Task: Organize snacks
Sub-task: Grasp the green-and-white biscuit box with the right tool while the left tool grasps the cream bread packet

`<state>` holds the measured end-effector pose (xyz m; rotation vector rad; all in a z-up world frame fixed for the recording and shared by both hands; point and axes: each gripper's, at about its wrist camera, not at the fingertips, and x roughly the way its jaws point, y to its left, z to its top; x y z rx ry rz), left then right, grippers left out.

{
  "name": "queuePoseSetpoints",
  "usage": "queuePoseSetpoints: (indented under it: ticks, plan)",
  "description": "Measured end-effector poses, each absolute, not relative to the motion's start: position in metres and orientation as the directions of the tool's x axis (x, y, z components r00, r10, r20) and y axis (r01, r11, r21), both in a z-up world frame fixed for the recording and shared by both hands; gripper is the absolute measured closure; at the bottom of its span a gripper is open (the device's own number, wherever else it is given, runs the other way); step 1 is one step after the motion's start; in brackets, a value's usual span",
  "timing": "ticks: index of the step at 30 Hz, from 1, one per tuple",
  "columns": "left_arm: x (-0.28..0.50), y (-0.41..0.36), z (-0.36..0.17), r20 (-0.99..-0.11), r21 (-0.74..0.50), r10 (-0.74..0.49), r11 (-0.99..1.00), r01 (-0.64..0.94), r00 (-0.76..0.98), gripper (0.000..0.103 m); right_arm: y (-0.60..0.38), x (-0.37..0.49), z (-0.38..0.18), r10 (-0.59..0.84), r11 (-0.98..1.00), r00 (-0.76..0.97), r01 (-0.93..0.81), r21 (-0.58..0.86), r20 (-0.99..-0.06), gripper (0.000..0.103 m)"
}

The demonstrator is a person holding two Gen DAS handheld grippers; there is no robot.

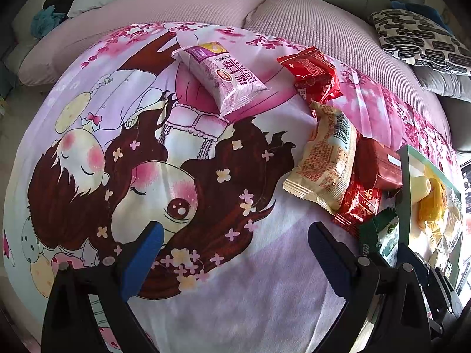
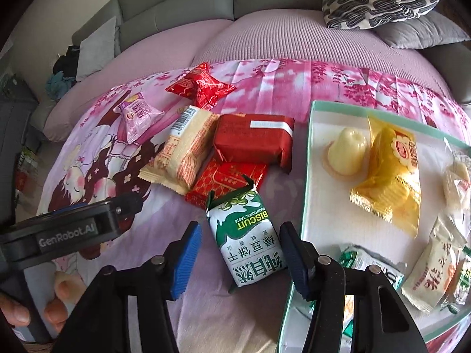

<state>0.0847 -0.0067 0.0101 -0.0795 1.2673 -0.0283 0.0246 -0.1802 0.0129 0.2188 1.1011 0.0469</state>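
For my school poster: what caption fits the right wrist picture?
Open right gripper around a green biscuit packet beside the snack box.

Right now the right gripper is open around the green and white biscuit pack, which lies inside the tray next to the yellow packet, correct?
Not quite. The right gripper is open around the green and white biscuit pack, but the pack lies on the printed blanket, just outside the tray. The yellow packet is inside the tray. The right wrist view shows this.
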Motion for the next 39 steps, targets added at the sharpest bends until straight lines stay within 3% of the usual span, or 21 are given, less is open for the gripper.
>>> queuePoseSetpoints:
  ticks: [5,9,13,32,34,39]
  plan:
    - [0.084,-0.008,0.008,-0.953,-0.074,-0.065,0.997,-0.019,0.296,0.005,-0.174,0.024,0.012,0.114,0.986,0.447,0.056,0.155,-0.887,0.045]
    - [0.084,-0.007,0.007,-0.953,-0.073,-0.064,0.997,-0.020,0.296,0.005,-0.167,0.024,0.009,0.052,0.996,0.451,0.043,0.079,-0.891,0.055]
    - [0.084,-0.007,0.007,-0.953,-0.075,-0.066,0.997,-0.020,0.295,0.005,-0.167,0.024,0.009,0.039,0.997,0.464,0.042,0.066,-0.885,0.056]
    - [0.097,-0.027,0.025,-0.922,-0.101,-0.110,0.994,0.041,0.372,0.005,-0.195,0.015,0.051,0.072,0.981,0.597,0.103,0.166,-0.799,0.060]
    - [0.100,-0.035,0.028,-0.908,-0.114,-0.130,0.991,0.063,0.397,0.007,-0.203,0.013,0.054,0.065,0.978,0.608,0.119,0.172,-0.791,0.060]
    - [0.109,-0.058,0.024,-0.895,-0.120,-0.164,0.984,0.131,0.415,0.023,-0.225,0.009,0.061,0.047,0.967,0.626,0.167,0.192,-0.779,0.060]
